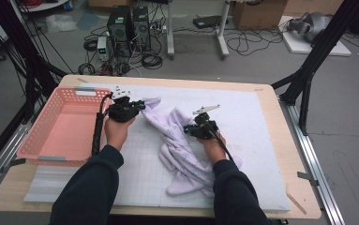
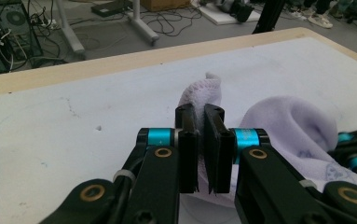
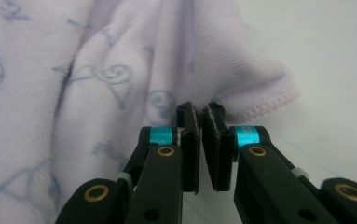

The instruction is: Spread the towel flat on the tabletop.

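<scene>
On the white mat (image 1: 261,122), beside pink basket (image 1: 64,126): pale lilac garment (image 1: 177,140), crumpled. Left gripper (image 2: 199,116) clamped on a cuff edge, right gripper (image 3: 200,112) pinched on a hemmed fold. Step judged: corners secured. Next probably lift and spread apart evenly.

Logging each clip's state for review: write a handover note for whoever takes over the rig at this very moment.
Left tool: shut on the lilac garment at its far end, nearest the pink basket.
Right tool: shut on the garment's stitched hem.
Garment: crumpled on the white mat, between both hands, outside the basket.
Done: both grips taken.
Left: probably spreading or folding it; the basket may be its destination.
</scene>
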`<state>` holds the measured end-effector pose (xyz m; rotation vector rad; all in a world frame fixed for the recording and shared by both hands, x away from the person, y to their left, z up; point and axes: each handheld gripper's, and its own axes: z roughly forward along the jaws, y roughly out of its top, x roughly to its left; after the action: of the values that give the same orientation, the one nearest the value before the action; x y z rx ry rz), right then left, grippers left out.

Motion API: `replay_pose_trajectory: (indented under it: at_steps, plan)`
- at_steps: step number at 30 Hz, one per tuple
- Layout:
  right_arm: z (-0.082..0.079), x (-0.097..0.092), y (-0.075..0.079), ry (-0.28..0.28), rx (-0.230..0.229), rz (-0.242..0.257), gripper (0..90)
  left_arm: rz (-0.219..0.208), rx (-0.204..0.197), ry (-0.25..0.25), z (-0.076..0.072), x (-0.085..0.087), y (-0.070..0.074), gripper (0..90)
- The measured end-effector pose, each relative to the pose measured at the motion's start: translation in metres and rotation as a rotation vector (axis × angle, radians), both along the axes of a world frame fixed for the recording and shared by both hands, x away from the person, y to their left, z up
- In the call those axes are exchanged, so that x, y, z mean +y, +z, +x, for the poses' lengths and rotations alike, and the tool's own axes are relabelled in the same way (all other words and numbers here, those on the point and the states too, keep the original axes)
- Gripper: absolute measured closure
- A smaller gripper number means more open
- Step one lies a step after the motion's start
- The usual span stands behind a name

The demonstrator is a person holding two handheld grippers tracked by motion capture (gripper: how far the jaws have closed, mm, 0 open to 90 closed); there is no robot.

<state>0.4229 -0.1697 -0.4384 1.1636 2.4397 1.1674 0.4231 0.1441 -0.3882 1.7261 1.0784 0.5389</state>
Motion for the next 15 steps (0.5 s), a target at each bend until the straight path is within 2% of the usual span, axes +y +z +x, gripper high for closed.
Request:
replay_pose_trajectory:
  at_steps: [1,2,3,5,7,9,10,12,13,15]
  plan:
    - [0.000,-0.008,0.004,-0.020,0.001,-0.001,85.5,0.003,0.004,-0.003,0.000,0.000,0.000,84.4]
    - [0.001,-0.016,0.009,-0.044,-0.013,-0.023,85.5,0.004,0.006,-0.008,0.000,-0.001,-0.001,84.4]
    - [0.001,-0.024,0.013,-0.060,-0.039,-0.059,85.4,0.019,0.005,-0.012,0.000,-0.003,-0.001,84.7]
    - [0.002,-0.041,0.019,-0.098,-0.057,-0.134,85.5,0.032,0.007,-0.025,0.000,-0.007,-0.002,85.0]
    - [0.005,-0.058,0.022,-0.155,-0.048,-0.194,85.5,0.035,0.011,-0.038,0.000,-0.015,-0.005,85.0]
    - [0.006,-0.073,0.024,-0.206,-0.047,-0.202,85.4,0.031,0.017,-0.048,0.000,-0.025,-0.009,84.1]
    - [0.006,-0.078,0.025,-0.229,-0.054,-0.210,85.4,0.035,0.024,-0.035,0.001,-0.030,-0.011,78.5]
    - [0.006,-0.085,0.028,-0.273,-0.088,-0.256,85.3,0.002,0.065,-0.019,0.003,-0.037,-0.015,54.8]
    - [0.006,-0.088,0.029,-0.294,-0.094,-0.262,85.1,-0.005,0.084,-0.022,0.003,-0.040,-0.017,47.3]
    - [0.005,-0.092,0.030,-0.317,-0.103,-0.260,84.3,-0.005,0.105,-0.045,0.001,-0.044,-0.019,41.1]
